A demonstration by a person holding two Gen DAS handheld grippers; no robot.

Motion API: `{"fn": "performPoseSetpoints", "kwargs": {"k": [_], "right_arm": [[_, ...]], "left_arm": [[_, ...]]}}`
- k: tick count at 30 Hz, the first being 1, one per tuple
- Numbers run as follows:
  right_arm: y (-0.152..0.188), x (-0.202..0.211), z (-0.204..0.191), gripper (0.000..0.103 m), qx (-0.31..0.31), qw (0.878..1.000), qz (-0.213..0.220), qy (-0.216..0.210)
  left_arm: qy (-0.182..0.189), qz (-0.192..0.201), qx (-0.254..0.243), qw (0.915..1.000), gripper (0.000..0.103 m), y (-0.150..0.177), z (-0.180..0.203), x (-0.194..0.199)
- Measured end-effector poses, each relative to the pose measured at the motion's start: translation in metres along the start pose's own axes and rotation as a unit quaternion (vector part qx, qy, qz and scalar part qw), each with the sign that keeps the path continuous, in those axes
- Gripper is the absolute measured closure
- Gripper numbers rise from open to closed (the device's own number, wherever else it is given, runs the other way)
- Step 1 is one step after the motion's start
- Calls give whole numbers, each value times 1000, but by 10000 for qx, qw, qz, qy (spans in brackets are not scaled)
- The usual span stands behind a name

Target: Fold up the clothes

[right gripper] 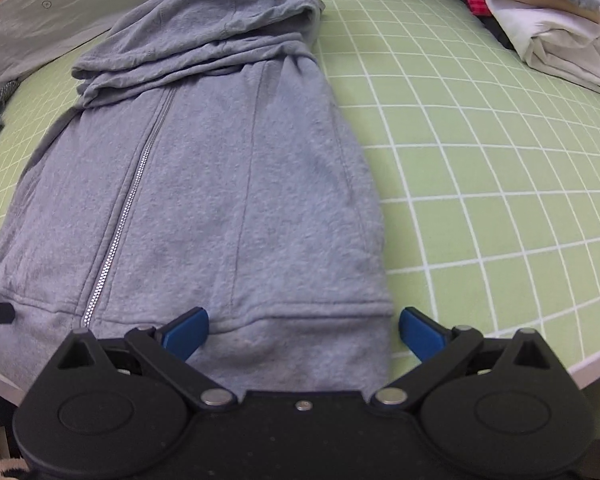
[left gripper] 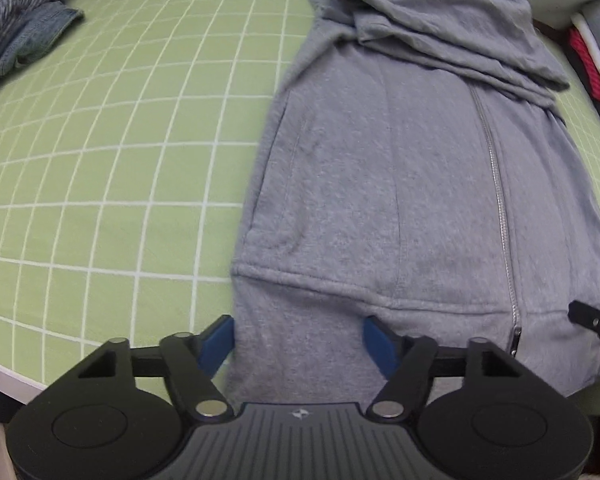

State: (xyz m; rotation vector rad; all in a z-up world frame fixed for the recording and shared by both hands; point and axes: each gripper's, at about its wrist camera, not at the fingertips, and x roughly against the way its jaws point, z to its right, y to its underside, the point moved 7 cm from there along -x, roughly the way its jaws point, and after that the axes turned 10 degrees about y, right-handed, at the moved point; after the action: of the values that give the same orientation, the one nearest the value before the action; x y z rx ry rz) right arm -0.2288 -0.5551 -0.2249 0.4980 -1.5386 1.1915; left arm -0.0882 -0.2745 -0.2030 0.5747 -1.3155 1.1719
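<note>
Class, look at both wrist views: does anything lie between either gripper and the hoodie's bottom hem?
Nothing visible does. The left gripper and right gripper each straddle a corner of the hoodie hem, fingers apart. The folded clothes lie far off on the mat.

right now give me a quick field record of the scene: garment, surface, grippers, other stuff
garment: grey zip hoodie, flat, sleeves and hood folded over its top
surface: green grid mat
left gripper: open, astride left hem corner
right gripper: open, astride right hem corner
other: denim clothes far left; folded clothes stack far right
</note>
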Motion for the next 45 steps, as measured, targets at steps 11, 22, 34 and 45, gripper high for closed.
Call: {"fn": "performPoseSetpoints", "kwargs": {"k": [11,22,34,45], "right_arm": [[-7,21,-29,86,750,9954,156,-569],[-138,92,-23,90,178,9801,1680,-1043],[-257,20,-27,88,219,9818,1754,-690],[-259,-36,-15,41,-490,9923,931,-660]], "left_arm": [[627,286,136,9975,91,-18,12,15],[1619,1957,219,9670,95,-156,53,99],[1449,2329,866,9577,95,-273,31,57],[1293,1537,1442,9689,76,-265,16,-3]]}}
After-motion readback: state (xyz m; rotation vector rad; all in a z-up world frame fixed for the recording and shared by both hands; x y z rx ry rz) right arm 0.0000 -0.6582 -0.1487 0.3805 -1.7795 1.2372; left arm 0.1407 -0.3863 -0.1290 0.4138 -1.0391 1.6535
